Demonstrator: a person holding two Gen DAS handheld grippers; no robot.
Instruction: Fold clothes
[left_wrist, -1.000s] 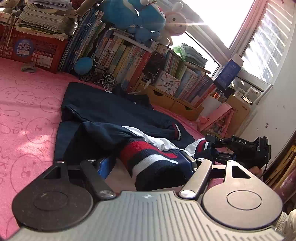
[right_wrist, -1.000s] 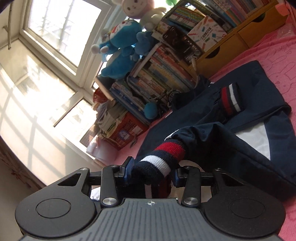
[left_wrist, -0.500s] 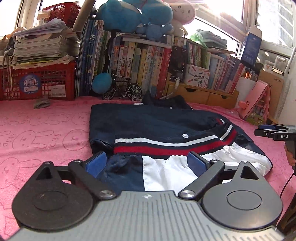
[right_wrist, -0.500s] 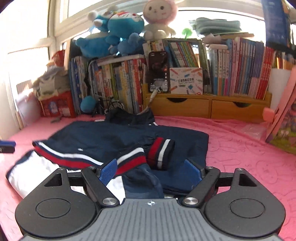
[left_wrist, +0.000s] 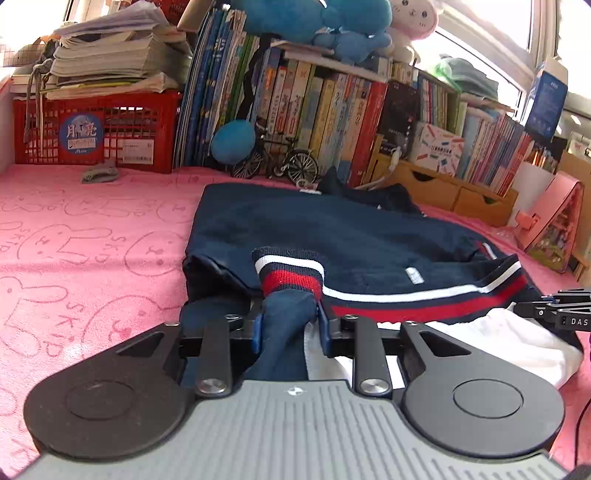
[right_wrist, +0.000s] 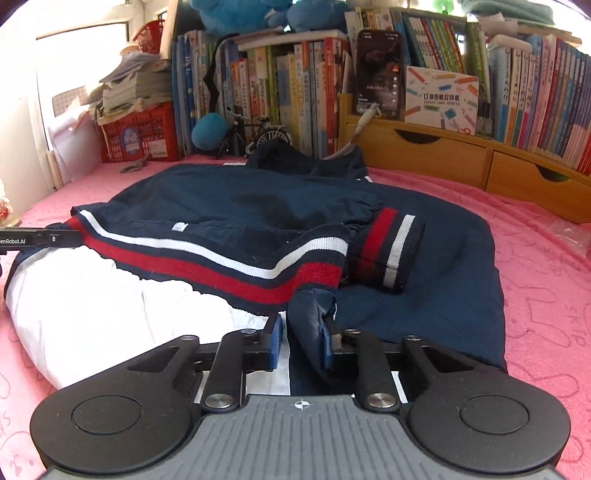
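Note:
A navy jacket (left_wrist: 332, 229) with a red and white striped hem (left_wrist: 424, 299) and white lining (left_wrist: 498, 339) lies flat on the pink blanket (left_wrist: 92, 258). My left gripper (left_wrist: 290, 323) is closing, and its pads pinch the navy fabric just below the hem's bunched left end (left_wrist: 288, 273). In the right wrist view the jacket (right_wrist: 258, 199) shows a striped cuff (right_wrist: 388, 251) lying on it. My right gripper (right_wrist: 301, 341) has its jaws closing on a navy fold under the hem's right end (right_wrist: 321, 269). Each gripper's tip shows at the edge of the other's view.
A red crate (left_wrist: 122, 136) stacked with papers, a row of books (left_wrist: 314, 103), a model bicycle (left_wrist: 280, 162) and a blue ball (left_wrist: 232, 142) line the far edge. Wooden drawers (right_wrist: 461, 158) and a pink box (left_wrist: 554, 225) stand at the right. Pink blanket lies on both sides.
A second ago each gripper carried a striped cuff. Half a second ago both stood open over the jacket's near edge. Now both have closed on fabric at the hem's two ends.

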